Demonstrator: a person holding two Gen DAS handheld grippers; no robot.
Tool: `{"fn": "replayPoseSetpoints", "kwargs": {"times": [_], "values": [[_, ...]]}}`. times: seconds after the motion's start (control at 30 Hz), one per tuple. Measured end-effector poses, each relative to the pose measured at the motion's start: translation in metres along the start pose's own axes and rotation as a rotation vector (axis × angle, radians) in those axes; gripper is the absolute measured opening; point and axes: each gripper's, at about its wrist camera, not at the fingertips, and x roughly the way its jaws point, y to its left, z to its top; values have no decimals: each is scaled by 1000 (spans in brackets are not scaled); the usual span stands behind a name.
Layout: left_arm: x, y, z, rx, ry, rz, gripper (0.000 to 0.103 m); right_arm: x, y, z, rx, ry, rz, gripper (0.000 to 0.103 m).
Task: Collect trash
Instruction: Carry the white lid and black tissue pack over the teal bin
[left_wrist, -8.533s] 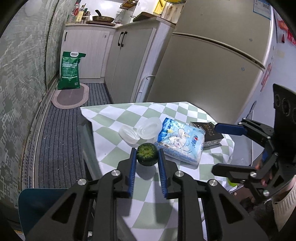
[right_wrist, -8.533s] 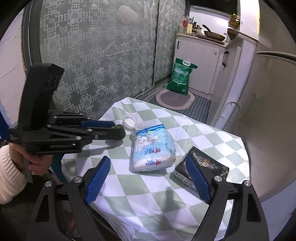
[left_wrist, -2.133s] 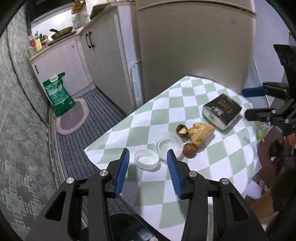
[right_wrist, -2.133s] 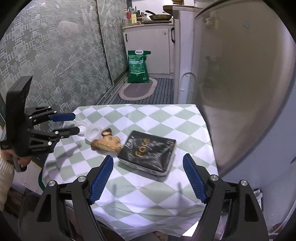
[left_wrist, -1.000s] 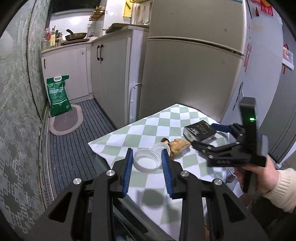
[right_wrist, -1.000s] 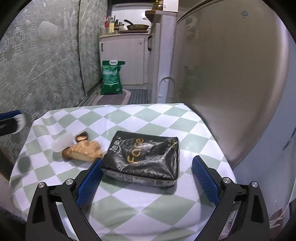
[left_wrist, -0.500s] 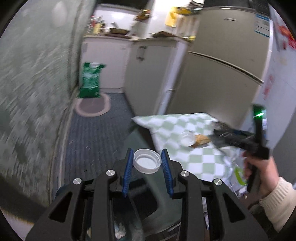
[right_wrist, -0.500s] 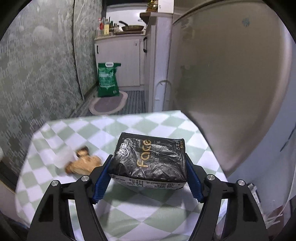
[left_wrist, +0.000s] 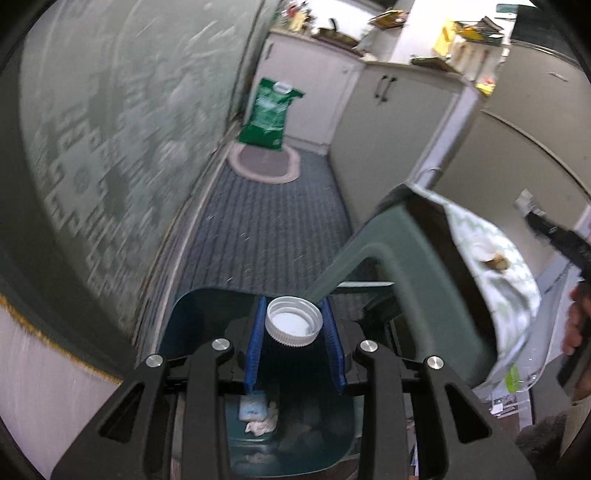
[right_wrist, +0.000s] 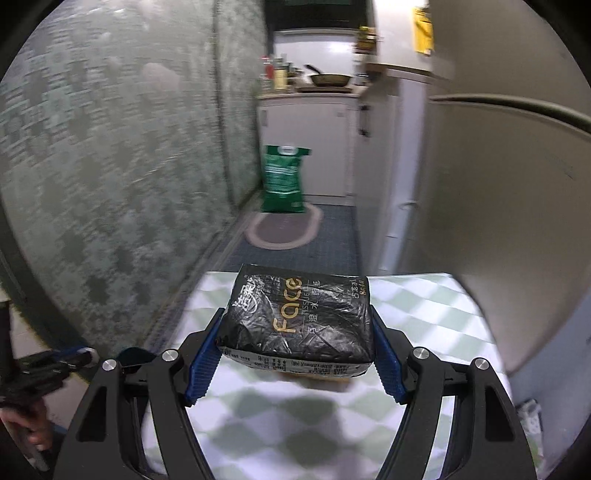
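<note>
White cap (left_wrist: 293, 325) over trash bin (left_wrist: 192, 317)

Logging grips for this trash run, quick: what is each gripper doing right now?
Left gripper: shut on the white lid, above the bin.
Right gripper: shut on the black tissue pack, jaws having just closed.

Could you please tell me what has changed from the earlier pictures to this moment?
The left tool took the white lid off the checked table and carried it over the blue bin. The right tool has just closed its jaws on the black tissue pack and lifted it. The green sack and rug stayed put.
</note>
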Motion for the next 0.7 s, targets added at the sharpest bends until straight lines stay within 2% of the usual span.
{"fn": "replayPoseSetpoints", "kwargs": {"times": [0.1,0.3,0.7], "values": [[9,9,-8,-26,34,26,33,3,26,2,-41,8,57,73],[33,17,-25,-16,120,73,33,12,73,-1,-118,45,156,73],[74,57,-73,-69,337,151,33,44,145,-26,-225,189,292,73]]}}
